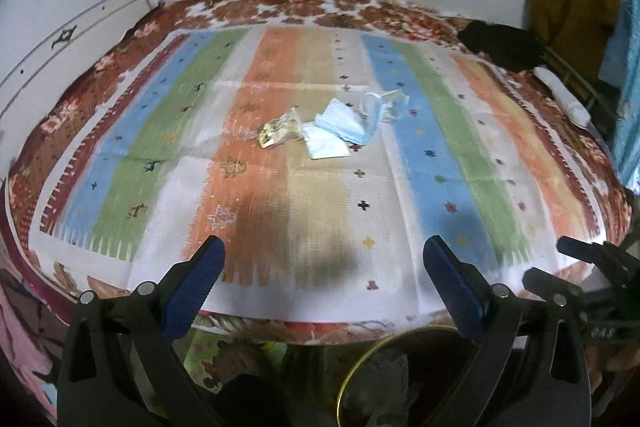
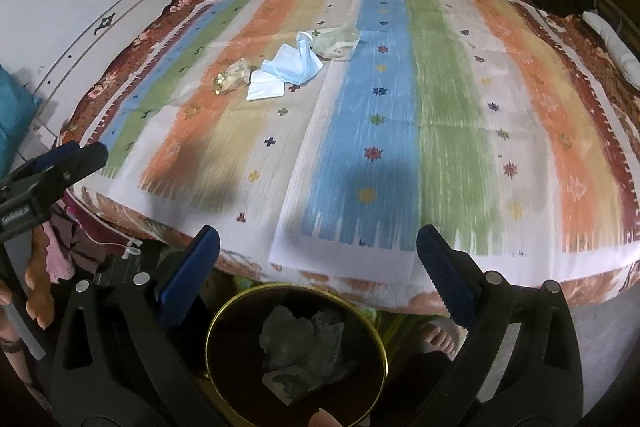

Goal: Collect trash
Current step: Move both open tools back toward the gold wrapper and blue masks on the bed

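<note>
Trash [image 1: 332, 125]: mask, white paper, gold wrapper and clear film, heaped mid-bed toward the far edge, well clear of both grippers. Left gripper [image 1: 322, 277] and right gripper [image 2: 318, 265]: jaws wide open, empty, at near edge above bin [image 2: 370, 323]. Likely to slip or flutter off — light, flimsy. Striped cloth [image 2: 440, 115] over floral bedspread, stained wall behind.

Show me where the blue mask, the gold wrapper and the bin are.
Blue mask [image 2: 294, 67]: right wrist view, on its pleated middle.
Gold wrapper [image 2: 232, 77]: right wrist view, on its crumpled middle.
Bin [image 2: 240, 297]: right wrist view, on its gold rim, left side.
</note>
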Available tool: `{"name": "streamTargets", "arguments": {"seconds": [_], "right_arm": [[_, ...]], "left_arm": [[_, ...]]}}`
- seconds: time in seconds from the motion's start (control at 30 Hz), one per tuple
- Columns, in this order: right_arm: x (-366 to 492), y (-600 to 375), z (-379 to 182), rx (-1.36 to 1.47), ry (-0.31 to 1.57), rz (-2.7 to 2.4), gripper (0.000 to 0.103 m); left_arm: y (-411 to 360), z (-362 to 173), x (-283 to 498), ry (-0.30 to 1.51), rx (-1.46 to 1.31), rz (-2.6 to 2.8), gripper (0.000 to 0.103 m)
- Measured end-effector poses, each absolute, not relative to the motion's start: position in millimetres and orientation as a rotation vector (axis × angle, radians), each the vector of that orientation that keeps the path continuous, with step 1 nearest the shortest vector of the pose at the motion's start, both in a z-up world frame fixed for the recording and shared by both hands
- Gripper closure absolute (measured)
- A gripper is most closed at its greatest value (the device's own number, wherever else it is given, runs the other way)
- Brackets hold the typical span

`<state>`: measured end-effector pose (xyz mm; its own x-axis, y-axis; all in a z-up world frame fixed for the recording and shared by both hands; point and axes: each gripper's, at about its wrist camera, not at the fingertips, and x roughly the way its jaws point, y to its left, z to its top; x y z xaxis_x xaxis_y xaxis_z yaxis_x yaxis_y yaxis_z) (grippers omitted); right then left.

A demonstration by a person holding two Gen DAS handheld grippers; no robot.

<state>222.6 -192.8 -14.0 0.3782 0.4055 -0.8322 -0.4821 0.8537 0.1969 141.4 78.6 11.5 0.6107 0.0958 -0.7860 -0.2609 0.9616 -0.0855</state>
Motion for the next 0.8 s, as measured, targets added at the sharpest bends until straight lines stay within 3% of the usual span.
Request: {"name": "streamTargets", "arguments": {"seconds": [0.8], "right_arm": [[321, -116, -44, -0.118, 1.032, 0.560, 0.012]], "left_arm": [[136, -24, 250, 0.957, -0.252, 0.357, 0.006]]}}
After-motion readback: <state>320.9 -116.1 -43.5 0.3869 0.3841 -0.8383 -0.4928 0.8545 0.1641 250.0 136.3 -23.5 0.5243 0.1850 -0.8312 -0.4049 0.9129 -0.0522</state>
